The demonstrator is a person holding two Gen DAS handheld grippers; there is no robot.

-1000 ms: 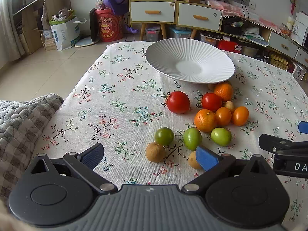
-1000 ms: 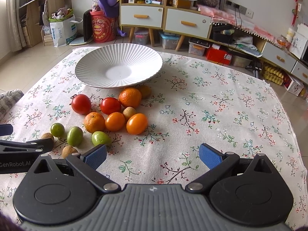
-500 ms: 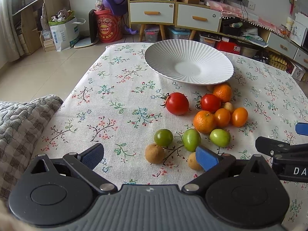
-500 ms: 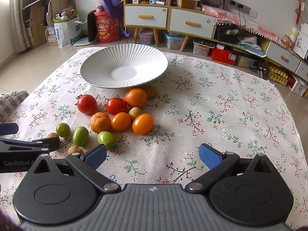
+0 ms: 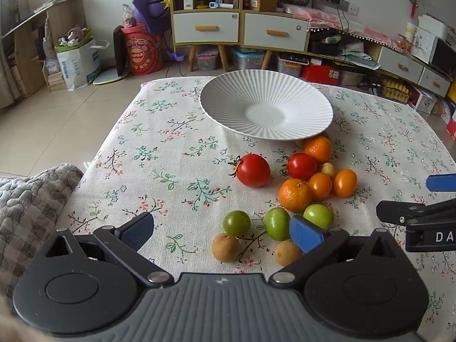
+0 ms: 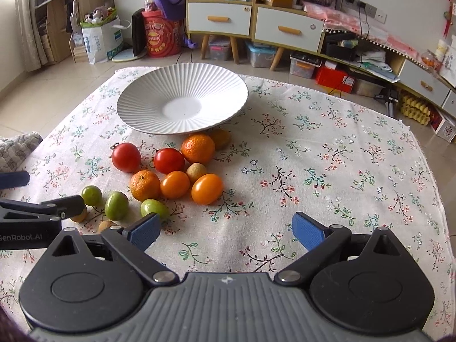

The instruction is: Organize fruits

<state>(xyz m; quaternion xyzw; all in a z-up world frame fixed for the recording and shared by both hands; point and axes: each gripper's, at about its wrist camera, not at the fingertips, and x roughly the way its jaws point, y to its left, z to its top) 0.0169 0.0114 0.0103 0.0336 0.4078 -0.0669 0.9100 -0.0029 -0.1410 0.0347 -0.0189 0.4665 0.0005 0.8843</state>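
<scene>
Both grippers, left gripper (image 5: 221, 232) and right gripper (image 6: 225, 232), are gaping empty, the right's jaws just narrowing, while the oval orange tomato (image 6: 207, 188) is lying angled toward the plate (image 6: 182, 97).

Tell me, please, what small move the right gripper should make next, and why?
Probably ease the right gripper forward and left toward the oval orange fruit: its jaws, just narrowing, hold nothing, that fruit lies nearest, and the white plate holds no fruit.
</scene>
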